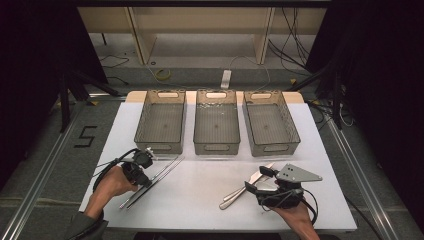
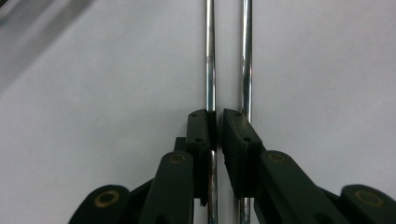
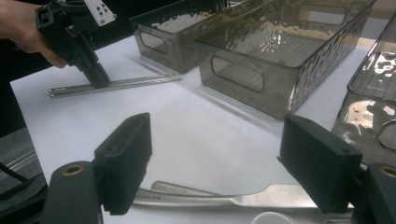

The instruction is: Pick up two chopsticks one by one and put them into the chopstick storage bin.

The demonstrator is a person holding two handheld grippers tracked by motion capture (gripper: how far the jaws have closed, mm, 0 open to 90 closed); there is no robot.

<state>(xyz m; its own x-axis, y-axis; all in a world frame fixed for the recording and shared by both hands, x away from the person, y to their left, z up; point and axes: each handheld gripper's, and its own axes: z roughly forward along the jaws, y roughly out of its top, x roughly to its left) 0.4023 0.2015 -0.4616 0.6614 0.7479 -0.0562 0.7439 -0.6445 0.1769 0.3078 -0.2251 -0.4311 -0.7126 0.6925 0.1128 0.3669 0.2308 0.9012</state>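
Two long metal chopsticks (image 1: 167, 170) lie side by side on the white table, slanting toward its left front. My left gripper (image 1: 144, 182) points down onto them. Seen from the left gripper view, its jaws (image 2: 218, 114) stand almost together with the left chopstick (image 2: 209, 56) between the pads, while the right chopstick (image 2: 246, 56) runs just outside the right jaw. My right gripper (image 1: 256, 180) is wide open at the right front, hovering low over metal cutlery (image 1: 235, 195). A table knife (image 3: 261, 199) and another handle (image 3: 177, 188) lie below its spread jaws (image 3: 215, 123).
Three clear smoked-plastic bins stand in a row at the back of the table: left (image 1: 162, 148), middle (image 1: 216, 149), right (image 1: 275, 148). The white tabletop (image 1: 200, 195) lies bare between the two hands. Cables and shelf legs lie on the floor beyond.
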